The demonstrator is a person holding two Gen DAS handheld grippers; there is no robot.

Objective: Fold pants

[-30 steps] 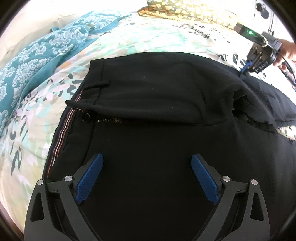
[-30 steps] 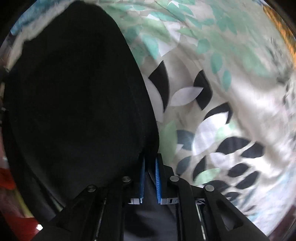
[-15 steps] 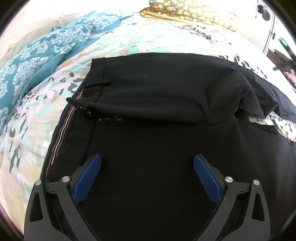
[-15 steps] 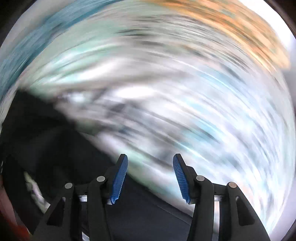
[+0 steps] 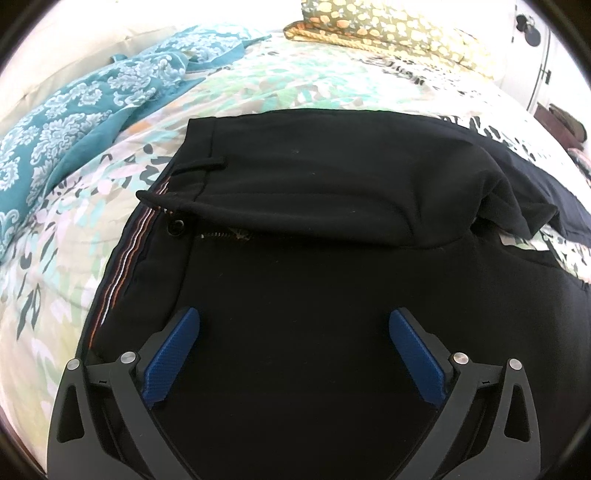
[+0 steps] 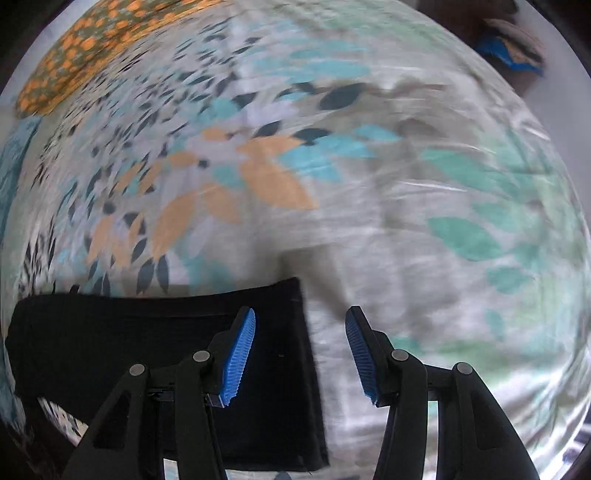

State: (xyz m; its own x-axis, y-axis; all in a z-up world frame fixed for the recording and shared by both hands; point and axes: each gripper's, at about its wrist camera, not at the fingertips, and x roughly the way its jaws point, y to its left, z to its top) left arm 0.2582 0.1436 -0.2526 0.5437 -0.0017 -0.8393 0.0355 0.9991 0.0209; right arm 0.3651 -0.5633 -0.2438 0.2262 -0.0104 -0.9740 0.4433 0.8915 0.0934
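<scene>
The right gripper [image 6: 300,350] has let go of the black cloth it was pinching and swung away to the far end of a leg; its jaws have just been drawing in, yet they show apart here, straddling the hem's corner with neither pad pressing. The left gripper [image 5: 294,350] hasn't budged; it has eased a touch wider and hangs fully apart, empty, over the hip.

The pants [image 5: 332,177] lie across the middle of the bed [image 5: 258,85], waistband toward the side where the teal blanket [image 5: 74,122] is bunched, pillow [image 5: 388,26] at the head. The top is untidy; a flap sags over the zip [image 5: 221,234], and the legs are rumpled where they split.

Here's my worry: the right gripper sits half off the hem; close now and it may catch one layer or just bedsheet. Pull with the left holding nothing, and I'd expect the whole garment to slide, so the fold lands crooked with those creases locked in.
</scene>
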